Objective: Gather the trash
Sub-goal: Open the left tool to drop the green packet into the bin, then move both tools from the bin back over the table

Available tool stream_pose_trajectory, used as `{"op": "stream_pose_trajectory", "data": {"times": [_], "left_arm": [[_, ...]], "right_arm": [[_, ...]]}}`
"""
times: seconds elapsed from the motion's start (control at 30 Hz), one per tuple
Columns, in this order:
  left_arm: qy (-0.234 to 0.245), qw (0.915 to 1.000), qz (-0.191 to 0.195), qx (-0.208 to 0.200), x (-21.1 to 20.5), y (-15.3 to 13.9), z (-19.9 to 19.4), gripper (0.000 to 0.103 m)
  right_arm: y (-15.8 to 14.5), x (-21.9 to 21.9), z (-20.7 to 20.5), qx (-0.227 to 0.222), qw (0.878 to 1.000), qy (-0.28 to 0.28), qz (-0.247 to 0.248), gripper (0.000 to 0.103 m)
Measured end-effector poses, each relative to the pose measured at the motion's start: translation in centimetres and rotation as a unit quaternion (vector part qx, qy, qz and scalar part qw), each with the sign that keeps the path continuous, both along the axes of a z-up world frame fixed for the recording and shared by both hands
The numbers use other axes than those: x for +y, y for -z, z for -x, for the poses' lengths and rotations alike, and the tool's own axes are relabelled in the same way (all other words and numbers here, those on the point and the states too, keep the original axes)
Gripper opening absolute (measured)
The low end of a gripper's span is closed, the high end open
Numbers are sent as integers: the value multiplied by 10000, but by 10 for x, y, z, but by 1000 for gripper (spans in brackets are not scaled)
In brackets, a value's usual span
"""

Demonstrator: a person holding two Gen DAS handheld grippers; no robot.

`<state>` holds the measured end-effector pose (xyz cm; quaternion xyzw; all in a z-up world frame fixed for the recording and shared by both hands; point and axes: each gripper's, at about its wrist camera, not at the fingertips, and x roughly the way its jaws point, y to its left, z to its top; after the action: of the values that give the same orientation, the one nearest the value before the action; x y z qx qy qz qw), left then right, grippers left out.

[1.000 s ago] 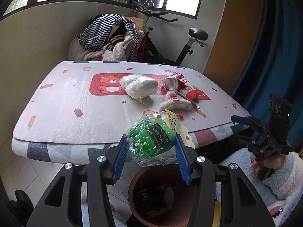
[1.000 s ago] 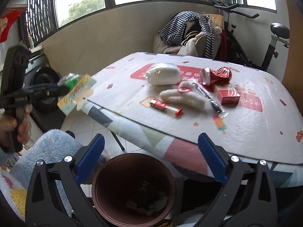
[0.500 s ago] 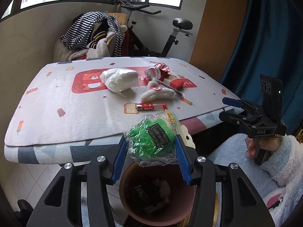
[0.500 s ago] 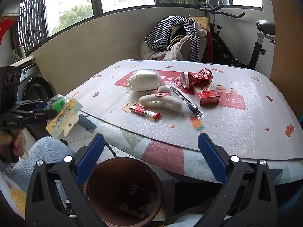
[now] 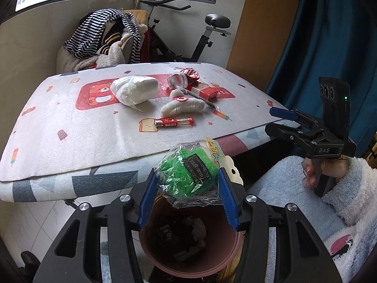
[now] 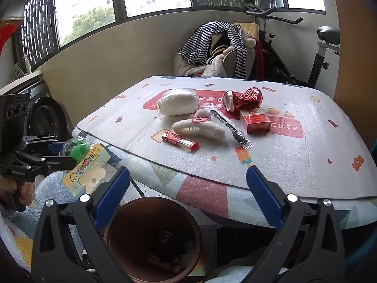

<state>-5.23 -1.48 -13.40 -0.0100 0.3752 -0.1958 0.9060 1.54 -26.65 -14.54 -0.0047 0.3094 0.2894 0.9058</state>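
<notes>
Trash packet of green mesh in clear wrap, with a yellow header card: clamped between both blue pads of the left tool, directly above the open mouth of the brown bin, not touching the rim. Jaws roughly half open and pressing the wrap on both sides.

Surroundings, largest first:
- Surface under a printed bear mat, occupying most of both views; near edge just behind the bin.
- Exercise bike and a chair heaped with striped clothing, beyond the far edge.
- Blue curtain, far right in the left wrist view.
- Bin, standing on the floor below the near edge, already holding dark and white scraps.
- White bagged bundle, near the middle of the mat.
- Fluffy white hair claw, just in front of the bundle.
- Crushed red can, lying on its side, touching the red box in front of it.
- Wrapped black pen, lying between claw and box.
- Red and clear lighter, nearest the front edge.

Right tool: jaws spread wide, nothing between them, held over the bin's near rim and pointed at the surface. Seen in the left wrist view to the right, gripped by a hand in a fluffy pale sleeve.

No obstruction between packet and bin opening.
</notes>
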Motion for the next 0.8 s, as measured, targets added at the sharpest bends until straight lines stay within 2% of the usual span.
{"op": "stream_pose_trajectory", "data": {"times": [0.07,0.13,0.17,0.4,0.8], "left_arm": [[35,9999,-96,-46,-3,0,0,54],[36,9999,-114,-81,-3,0,0,67],[0,9999,-103,-112,-2,0,-1,77],[-270,9994,-193,-94,6,-3,-9,95],[-430,9983,-353,-182,10,-7,-13,97]], "right_arm": [[0,0,1,-5,10000,2,-6,97],[0,0,1,-18,10000,14,13,97],[-1,0,2,-45,10000,30,35,97],[1,2,3,-47,9999,13,112,97],[2,13,7,-143,9993,-57,338,97]]}}
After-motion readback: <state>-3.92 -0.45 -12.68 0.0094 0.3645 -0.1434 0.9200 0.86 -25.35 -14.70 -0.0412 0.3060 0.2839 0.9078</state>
